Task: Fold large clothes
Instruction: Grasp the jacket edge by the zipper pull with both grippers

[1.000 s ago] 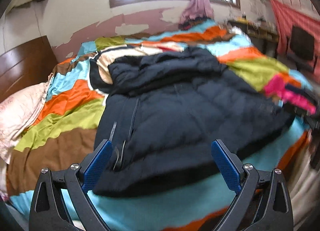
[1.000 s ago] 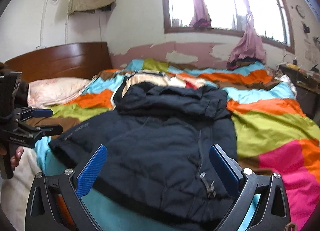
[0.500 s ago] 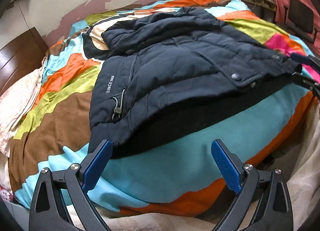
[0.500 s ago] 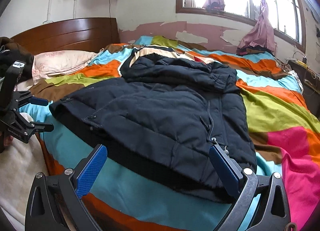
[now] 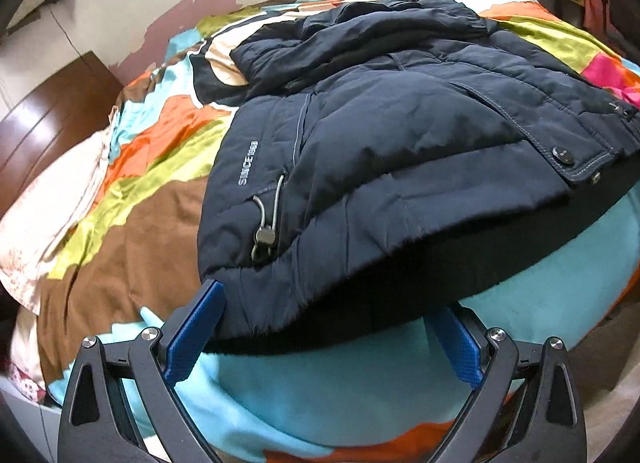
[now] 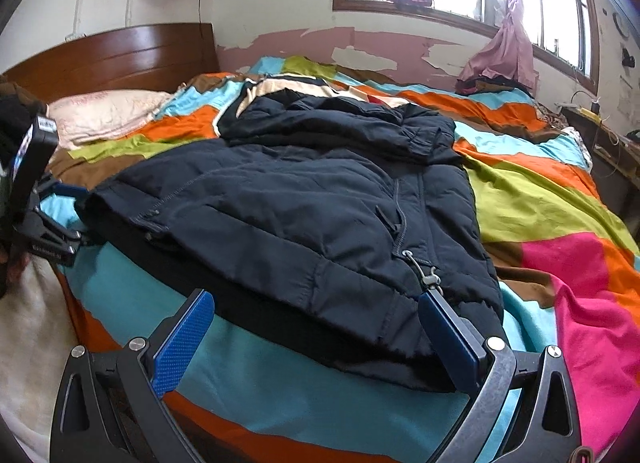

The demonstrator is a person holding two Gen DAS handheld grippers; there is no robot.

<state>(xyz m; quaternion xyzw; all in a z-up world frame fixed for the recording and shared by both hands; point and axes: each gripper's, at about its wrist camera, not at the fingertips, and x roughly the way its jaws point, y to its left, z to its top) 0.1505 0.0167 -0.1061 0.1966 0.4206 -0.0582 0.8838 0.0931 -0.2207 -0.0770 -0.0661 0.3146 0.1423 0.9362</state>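
In the left wrist view the right pad of the left gripper is partly hidden behind the hem of the jacket, and the bed's far corner at 2 o'clock is cut off by the lens rim. In the right wrist view the left gripper shows only as a dark frame at 9 o'clock, its fingertips hard to make out against the jacket; the hand holding it is mostly out of frame.

The jacket is a dark navy padded one, lying flat across the bedspread, which has teal, orange, green, brown and pink patches. Its hood end lies toward 12 o'clock and its hem toward the near edge of the bed. A grey drawcord with a toggle sits near each hem corner, and small lettering runs beside the left one. A snap button shows on a flap at 3 o'clock in the left view.

The left gripper is spread wide, its pads straddling the near-left hem corner, one pad touching the fabric edge. The right gripper is also spread wide, low at the near-right hem corner, its right pad just beside the toggle. A pillow lies by the headboard at 10 o'clock.
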